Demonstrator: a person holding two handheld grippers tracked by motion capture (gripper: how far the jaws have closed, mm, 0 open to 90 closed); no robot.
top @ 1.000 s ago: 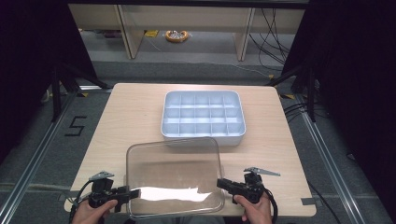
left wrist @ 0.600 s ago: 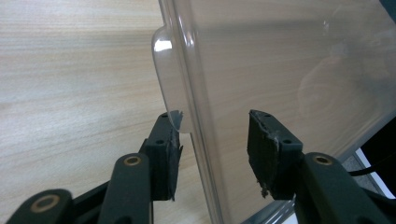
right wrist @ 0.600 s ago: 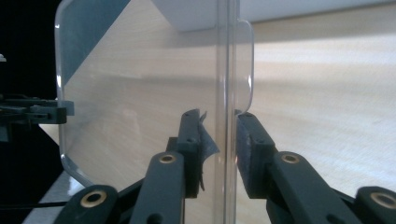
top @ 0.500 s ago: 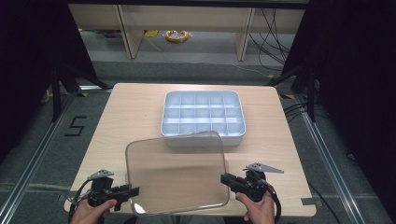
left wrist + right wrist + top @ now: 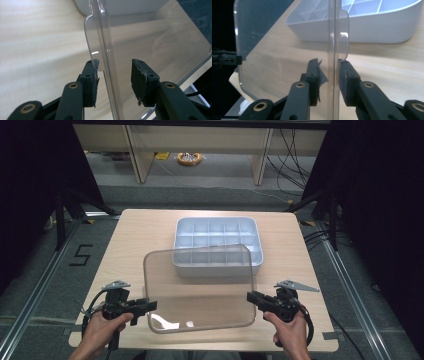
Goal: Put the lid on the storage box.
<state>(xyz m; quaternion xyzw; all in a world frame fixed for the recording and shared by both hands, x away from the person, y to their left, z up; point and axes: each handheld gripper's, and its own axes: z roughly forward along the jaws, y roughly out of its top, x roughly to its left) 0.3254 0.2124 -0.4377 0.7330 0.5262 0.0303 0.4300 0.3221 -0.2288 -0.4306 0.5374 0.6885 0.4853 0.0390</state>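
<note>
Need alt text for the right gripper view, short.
A clear plastic lid stands edge-on between the right gripper's two black jaws, which close on its rim near a small tab. Behind it, a pale compartment tray sits on the light wooden table.

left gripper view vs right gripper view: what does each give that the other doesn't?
Left gripper view alone: the left claw straddling the clear lid with a wide gap at its right pad, so the grip looks loose.

Right gripper view alone: the compartment tray with its dividers, and the right claw closed tight on the lid's rim beside its tab.

Both: the lid edge-on between the pads, above the wooden table.
</note>
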